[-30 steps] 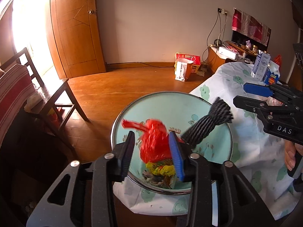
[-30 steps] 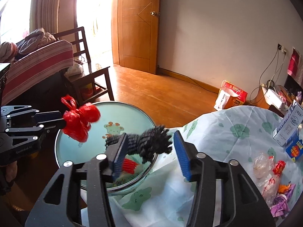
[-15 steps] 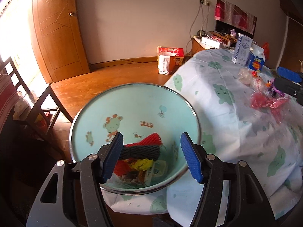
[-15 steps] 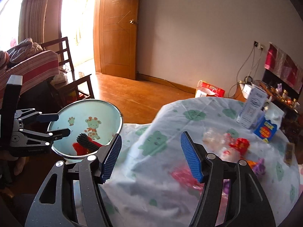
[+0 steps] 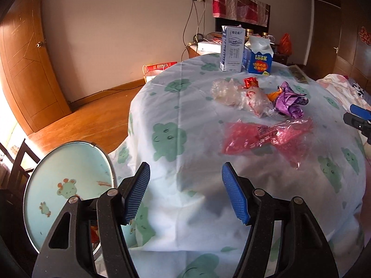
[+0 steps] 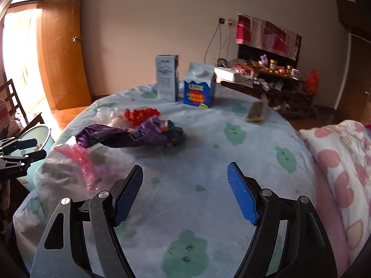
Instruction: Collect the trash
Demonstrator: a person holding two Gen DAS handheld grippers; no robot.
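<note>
My left gripper point(image 5: 185, 192) is open and empty above the near edge of the round table. My right gripper point(image 6: 184, 194) is open and empty over the table's middle. Trash lies on the tablecloth: a pink-red plastic bag point(image 5: 262, 136), a purple wrapper point(image 5: 289, 100), clear plastic bags point(image 5: 234, 95) and a small red wrapper point(image 5: 250, 82). In the right wrist view the purple wrapper point(image 6: 125, 136) and pink bag point(image 6: 78, 159) lie ahead and left of the fingers. The pale blue trash bin point(image 5: 69, 180) stands on the floor left of the table.
Two cartons point(image 5: 233, 49) point(image 5: 259, 56) stand at the table's far side, also in the right wrist view point(image 6: 167, 77) point(image 6: 199, 88). A flat packet point(image 6: 256, 112) lies far right. A pink-spotted quilt point(image 6: 336, 162) lies right of the table. A wooden chair point(image 5: 16, 162) stands behind the bin.
A second ago red and black trash pieces were dropping into the bin from both open grippers. Both have since swung right from the bin to the table, empty.
</note>
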